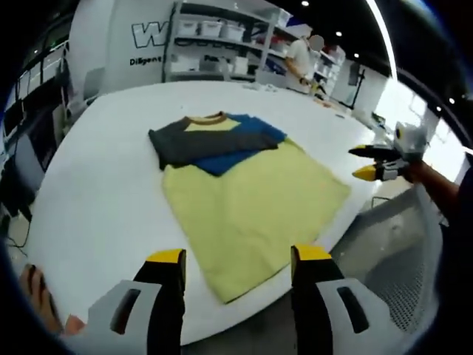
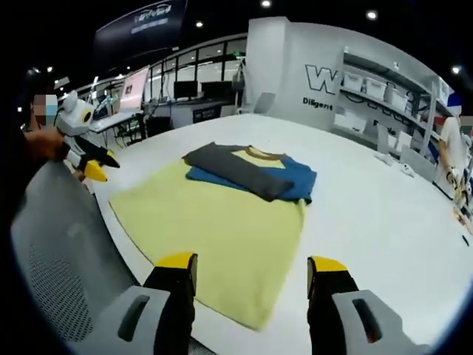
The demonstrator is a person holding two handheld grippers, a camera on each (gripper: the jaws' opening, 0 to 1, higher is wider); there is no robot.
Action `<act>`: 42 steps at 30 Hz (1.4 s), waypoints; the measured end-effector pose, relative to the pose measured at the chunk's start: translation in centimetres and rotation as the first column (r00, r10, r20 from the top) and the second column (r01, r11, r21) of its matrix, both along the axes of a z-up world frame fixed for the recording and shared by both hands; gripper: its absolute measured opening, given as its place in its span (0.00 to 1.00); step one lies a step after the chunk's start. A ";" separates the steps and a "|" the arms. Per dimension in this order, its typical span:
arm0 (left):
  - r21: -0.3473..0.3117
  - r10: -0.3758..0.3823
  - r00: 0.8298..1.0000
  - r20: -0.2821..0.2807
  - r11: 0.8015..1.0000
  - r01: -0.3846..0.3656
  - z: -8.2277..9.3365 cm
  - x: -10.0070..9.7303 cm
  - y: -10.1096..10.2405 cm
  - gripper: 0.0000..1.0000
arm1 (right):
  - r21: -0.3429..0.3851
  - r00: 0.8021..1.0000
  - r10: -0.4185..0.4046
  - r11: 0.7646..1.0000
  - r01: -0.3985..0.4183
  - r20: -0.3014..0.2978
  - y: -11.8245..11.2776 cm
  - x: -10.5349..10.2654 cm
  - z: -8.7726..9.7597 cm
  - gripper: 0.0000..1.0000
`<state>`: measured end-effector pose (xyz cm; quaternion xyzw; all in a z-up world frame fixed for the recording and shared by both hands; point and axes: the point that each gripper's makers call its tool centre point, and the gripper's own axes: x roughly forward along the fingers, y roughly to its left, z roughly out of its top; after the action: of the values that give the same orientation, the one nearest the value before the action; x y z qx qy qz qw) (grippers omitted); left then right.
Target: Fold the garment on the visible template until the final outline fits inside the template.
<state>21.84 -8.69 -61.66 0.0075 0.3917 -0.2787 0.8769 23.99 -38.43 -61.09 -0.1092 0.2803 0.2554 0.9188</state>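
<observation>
Shirt [image 1: 247,203] lies flat on a big white table [image 1: 96,185], ahead of the left gripper [image 1: 238,270] and beyond its two yellow-tipped fingers [image 1: 167,259]. The body is yellow. One sleeve is dark grey and one is blue, and both are folded across the chest, the grey one on top. The collar has a brown edge. The bottom hem reaches the table edge closest to the fingers.

In the right gripper view the shirt [image 2: 222,222] lies ahead of the right gripper [image 2: 251,274] too, its hem between the fingers. Both grippers are wide open and hold nothing. Each one hangs near the table edge, apart from the cloth.

Each gripper also shows in the other's view, held by a hand off to the side.

Past the table stands a white wall [image 2: 295,74] with a big "W" and small letters starting "Dil". Shelves [image 1: 214,44] with white boxes stand beside it. A person [image 1: 301,59] stands far off.
</observation>
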 end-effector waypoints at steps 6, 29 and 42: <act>0.052 -0.044 0.988 -0.146 0.997 0.052 -2.2 -1.8 -0.1 0.43 | -0.035 0.999 0.005 0.999 -0.006 -0.040 -0.8 -0.6 -1.5 0.60; 0.226 -0.035 0.965 -0.259 0.969 0.096 -6.3 -1.3 1.8 0.07 | -0.075 0.997 0.041 0.996 -0.046 -0.068 -0.6 -1.5 -3.2 0.55; 0.335 -0.065 0.966 -0.251 0.930 0.150 -5.9 -0.3 4.5 0.00 | -0.088 0.993 0.074 0.993 -0.082 -0.087 -0.6 -2.1 -3.5 0.51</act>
<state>21.58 -4.14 -67.59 0.1526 0.5351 -0.2511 0.7920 21.93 -39.05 -64.61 -0.1512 0.3255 0.2826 0.8896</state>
